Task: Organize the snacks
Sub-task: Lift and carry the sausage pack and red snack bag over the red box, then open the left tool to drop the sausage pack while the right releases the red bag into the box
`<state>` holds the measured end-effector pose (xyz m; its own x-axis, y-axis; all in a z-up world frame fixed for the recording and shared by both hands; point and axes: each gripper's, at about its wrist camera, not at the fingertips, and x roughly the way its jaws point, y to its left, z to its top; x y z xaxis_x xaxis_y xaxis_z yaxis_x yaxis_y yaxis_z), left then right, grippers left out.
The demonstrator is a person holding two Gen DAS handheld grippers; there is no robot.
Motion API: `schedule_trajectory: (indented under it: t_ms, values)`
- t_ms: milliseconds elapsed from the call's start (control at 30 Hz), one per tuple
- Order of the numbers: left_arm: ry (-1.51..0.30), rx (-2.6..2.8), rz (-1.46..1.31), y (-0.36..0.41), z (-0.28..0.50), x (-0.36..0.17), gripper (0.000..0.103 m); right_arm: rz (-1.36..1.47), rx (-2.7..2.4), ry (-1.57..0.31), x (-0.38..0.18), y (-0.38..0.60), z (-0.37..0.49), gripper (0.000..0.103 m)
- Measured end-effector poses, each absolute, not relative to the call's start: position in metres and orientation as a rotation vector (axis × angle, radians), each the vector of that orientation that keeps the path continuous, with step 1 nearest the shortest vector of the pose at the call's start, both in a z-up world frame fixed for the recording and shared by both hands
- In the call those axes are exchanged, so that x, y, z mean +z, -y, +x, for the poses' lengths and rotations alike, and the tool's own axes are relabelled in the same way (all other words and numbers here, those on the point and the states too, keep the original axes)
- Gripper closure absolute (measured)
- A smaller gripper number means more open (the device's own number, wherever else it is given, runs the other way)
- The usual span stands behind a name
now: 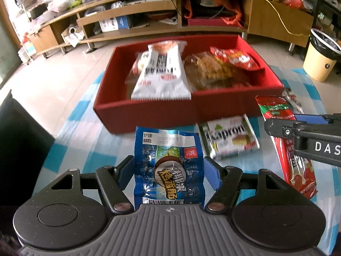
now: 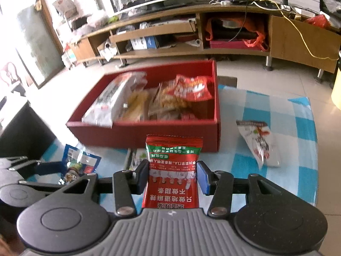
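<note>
In the left wrist view my left gripper (image 1: 169, 170) is shut on a blue sausage packet (image 1: 168, 162), its blue pads pressing both sides. My right gripper (image 2: 172, 175) is shut on a long red spicy-strip packet (image 2: 173, 166), held upright. Both hover over the checked tablecloth just in front of the red box (image 1: 149, 115), which holds a white packet (image 1: 162, 74), brown snacks (image 1: 208, 70) and a red bag (image 1: 236, 58). The right gripper's finger (image 1: 277, 128) and its red packet (image 1: 298, 175) show at the right edge of the left wrist view.
A green-and-white Kapron packet (image 1: 230, 138) lies on the cloth by the box. A white packet (image 2: 260, 143) lies to the box's right. A dark seat (image 1: 19, 140) stands at the left. Beyond the table are a tiled floor, a wooden TV cabinet (image 1: 162, 27) and a bin (image 1: 321, 57).
</note>
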<state>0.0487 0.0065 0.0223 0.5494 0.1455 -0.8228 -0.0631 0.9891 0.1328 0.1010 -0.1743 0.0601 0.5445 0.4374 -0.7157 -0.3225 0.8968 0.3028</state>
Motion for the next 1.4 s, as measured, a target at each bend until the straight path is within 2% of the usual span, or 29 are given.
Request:
schedule_trajectory:
  t_ms: [667, 1400]
  values:
    - [-0.912, 0.160, -0.010, -0.038, 0.149, 0.053, 0.028, 0.202, 0.472, -0.821, 0.077, 0.159, 0.199, 0.056]
    - [-0.936, 0.147, -0.039, -0.022, 0.213, 0.028, 0.029, 0.289, 0.430, -0.897, 0.047, 0.158, 0.268, 0.056]
